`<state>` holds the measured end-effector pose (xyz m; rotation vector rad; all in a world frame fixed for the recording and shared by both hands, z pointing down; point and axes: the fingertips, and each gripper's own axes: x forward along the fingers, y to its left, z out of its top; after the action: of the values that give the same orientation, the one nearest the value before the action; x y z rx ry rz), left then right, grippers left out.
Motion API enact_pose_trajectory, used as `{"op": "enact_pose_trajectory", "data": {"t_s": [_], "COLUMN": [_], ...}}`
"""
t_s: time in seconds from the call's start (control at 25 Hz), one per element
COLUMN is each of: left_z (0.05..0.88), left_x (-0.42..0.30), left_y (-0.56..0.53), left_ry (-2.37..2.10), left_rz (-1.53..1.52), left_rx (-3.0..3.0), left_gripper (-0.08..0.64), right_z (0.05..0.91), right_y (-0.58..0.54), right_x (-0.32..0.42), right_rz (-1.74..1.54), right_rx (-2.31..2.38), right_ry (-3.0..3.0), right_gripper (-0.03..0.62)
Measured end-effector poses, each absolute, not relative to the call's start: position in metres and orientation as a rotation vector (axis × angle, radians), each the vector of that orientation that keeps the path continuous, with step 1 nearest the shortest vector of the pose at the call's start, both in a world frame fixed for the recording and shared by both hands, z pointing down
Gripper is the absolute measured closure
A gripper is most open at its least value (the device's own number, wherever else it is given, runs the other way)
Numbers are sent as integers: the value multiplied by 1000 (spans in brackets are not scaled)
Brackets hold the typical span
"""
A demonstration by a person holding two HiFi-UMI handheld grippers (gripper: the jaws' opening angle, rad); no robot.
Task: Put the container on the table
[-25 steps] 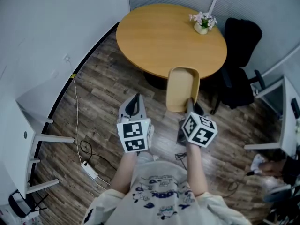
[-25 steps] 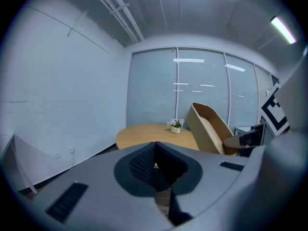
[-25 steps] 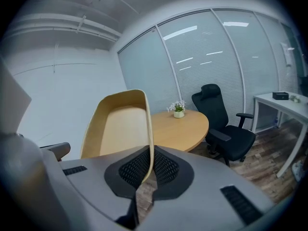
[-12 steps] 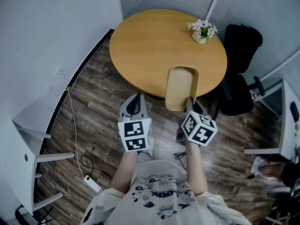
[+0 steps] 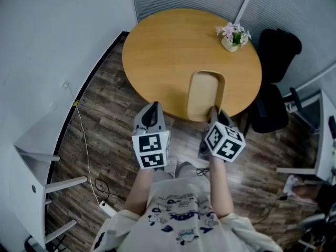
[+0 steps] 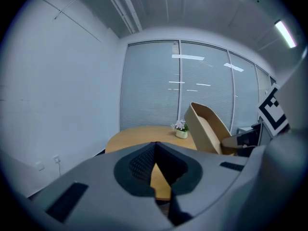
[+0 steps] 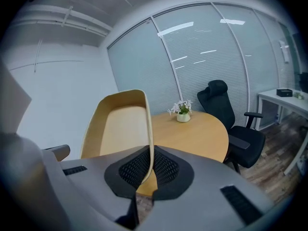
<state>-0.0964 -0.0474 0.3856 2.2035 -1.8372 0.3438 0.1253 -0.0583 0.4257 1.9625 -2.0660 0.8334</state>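
- Fingers (image 7: 166, 170): we find the right gripper (image 5: 214, 113) clamped on the container (image 5: 205, 93) rim; left gripper (image 5: 151, 114) closed, empty.
- Container held tilted above the table (image 5: 168, 46) edge at 5 o'clock.

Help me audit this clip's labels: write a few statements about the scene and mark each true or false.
1. The right gripper is shut on the container's rim. True.
2. The left gripper also holds the container. False: its jaws are together on nothing, apart from the container.
3. The container lies flat on the table. False: it is tilted in the air, over the table's near edge.
4. A small pot of flowers stands on the table. True.
5. The container is full. False: nothing shows inside it.
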Motion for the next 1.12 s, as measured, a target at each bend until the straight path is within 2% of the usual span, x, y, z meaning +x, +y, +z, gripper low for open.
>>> {"op": "enact_pose_trajectory", "data": {"t_s": [0.52, 1.12], "left_z": [420, 446], "left_x": [-105, -99], "left_y": [-89, -184], "left_ry": [-1799, -1825], "left_rz": [390, 429], "left_rx": [2136, 2030], "left_gripper": [557, 557], "right_z": [459, 483], "right_y": [-101, -211], "right_x": [127, 131], "right_rz": [886, 919], "right_rx": [1933, 1821], "right_ry": [-1987, -1976], "right_gripper": [583, 583]}}
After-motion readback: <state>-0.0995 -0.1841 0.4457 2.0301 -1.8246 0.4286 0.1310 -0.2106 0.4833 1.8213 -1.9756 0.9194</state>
